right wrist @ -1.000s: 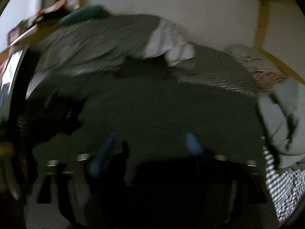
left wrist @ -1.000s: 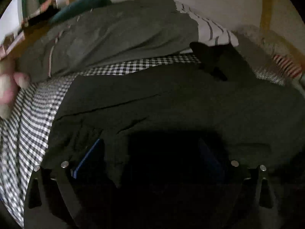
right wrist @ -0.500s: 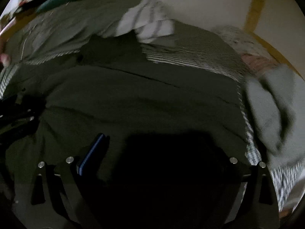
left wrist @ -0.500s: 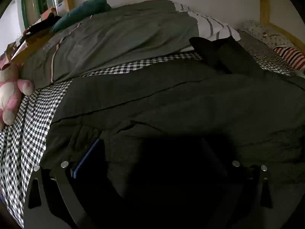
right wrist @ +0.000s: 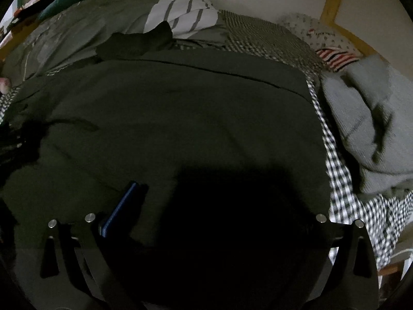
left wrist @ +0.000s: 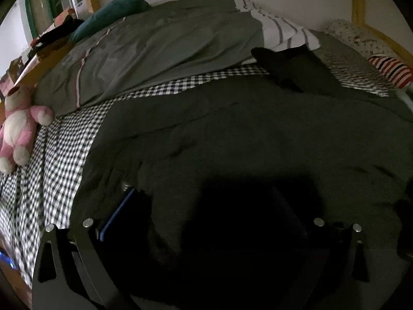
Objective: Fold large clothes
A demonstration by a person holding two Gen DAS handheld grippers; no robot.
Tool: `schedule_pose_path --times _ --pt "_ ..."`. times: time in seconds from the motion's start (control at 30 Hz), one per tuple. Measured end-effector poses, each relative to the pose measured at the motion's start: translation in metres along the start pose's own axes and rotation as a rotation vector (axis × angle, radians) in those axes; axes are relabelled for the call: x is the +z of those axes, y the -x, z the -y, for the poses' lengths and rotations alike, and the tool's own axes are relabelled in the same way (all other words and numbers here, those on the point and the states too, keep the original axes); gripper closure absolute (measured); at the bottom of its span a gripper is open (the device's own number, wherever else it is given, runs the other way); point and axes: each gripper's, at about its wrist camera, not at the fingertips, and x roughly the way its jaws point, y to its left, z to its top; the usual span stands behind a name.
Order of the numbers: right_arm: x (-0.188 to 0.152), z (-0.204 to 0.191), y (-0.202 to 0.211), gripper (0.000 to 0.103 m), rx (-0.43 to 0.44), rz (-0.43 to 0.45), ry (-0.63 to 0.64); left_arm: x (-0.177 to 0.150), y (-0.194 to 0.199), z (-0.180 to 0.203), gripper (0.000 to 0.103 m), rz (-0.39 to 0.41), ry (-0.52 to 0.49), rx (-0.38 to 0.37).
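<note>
- Far left of the left wrist view: the pink and white plush bear (left wrist: 18, 126) lies on the black-and-white checked bedsheet (left wrist: 59, 149). A second ago only a blurred pink edge of it showed; the view has since swung and steadied so the whole toy is in frame.
- Centre of the left wrist view: the large dark olive-green fabric garment (left wrist: 245, 139) lies spread over the checked sheet, filling the middle and lower frame. Its upper edge runs as a straight seam.
- Lower centre, left wrist view: the left gripper (left wrist: 206, 219) has its near edge of the garment draped over it. One blue pad shows at lower left; the other is buried in shadow. Whether the jaws pinch cloth cannot be determined.
- Upper centre: the grey quilt (left wrist: 160, 46) and a small black cloth (left wrist: 289, 64) lie beyond the garment.
- Right wrist view: the right gripper (right wrist: 206, 214) sits likewise under the hem, with its closure also indeterminate. Motion blur present a second ago has cleared.
- Right edge, right wrist view: a light grey knitted garment (right wrist: 366, 118) lies beside the olive one.
- Assessment: both tools have settled at the near hem, and the garment appears flattened and ready for the fold away from the viewer.
</note>
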Motion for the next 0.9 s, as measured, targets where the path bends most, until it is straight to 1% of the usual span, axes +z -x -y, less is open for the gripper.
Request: schedule_pose_path --times 0.07,0.17,0.23,0.3,0.43,0.63,0.77,0.9 --pt "-0.002 0.0 0.013 0.004 0.002 -0.007 -0.007 -0.008 0.016 0.004 0.005 0.002 -0.003 -0.014" --pt "-0.008 0.0 0.031 0.004 0.027 -0.003 -0.018 -0.027 0.045 0.009 0.005 0.024 -0.008 -0.009" --pt "-0.014 0.002 0.041 0.004 0.045 -0.001 -0.021 -0.037 0.056 0.008 0.005 0.023 -0.005 -0.006" --pt "-0.025 0.005 0.053 0.004 0.048 0.01 -0.017 -0.05 0.069 0.006 0.005 0.028 0.002 -0.015" --pt "-0.046 0.01 0.071 0.004 0.058 0.022 -0.022 -0.073 0.093 0.002 0.005 0.049 -0.003 -0.008" --pt "-0.077 0.009 0.09 0.004 0.067 0.023 -0.02 -0.105 0.114 -0.004 0.005 0.031 -0.017 -0.019" --pt "-0.105 0.005 0.096 0.004 0.069 0.007 -0.005 -0.132 0.127 -0.012 0.005 0.024 -0.018 -0.015" --pt "-0.134 0.002 0.099 0.004 0.077 -0.012 0.01 -0.158 0.131 -0.021 0.005 0.01 -0.009 -0.007"
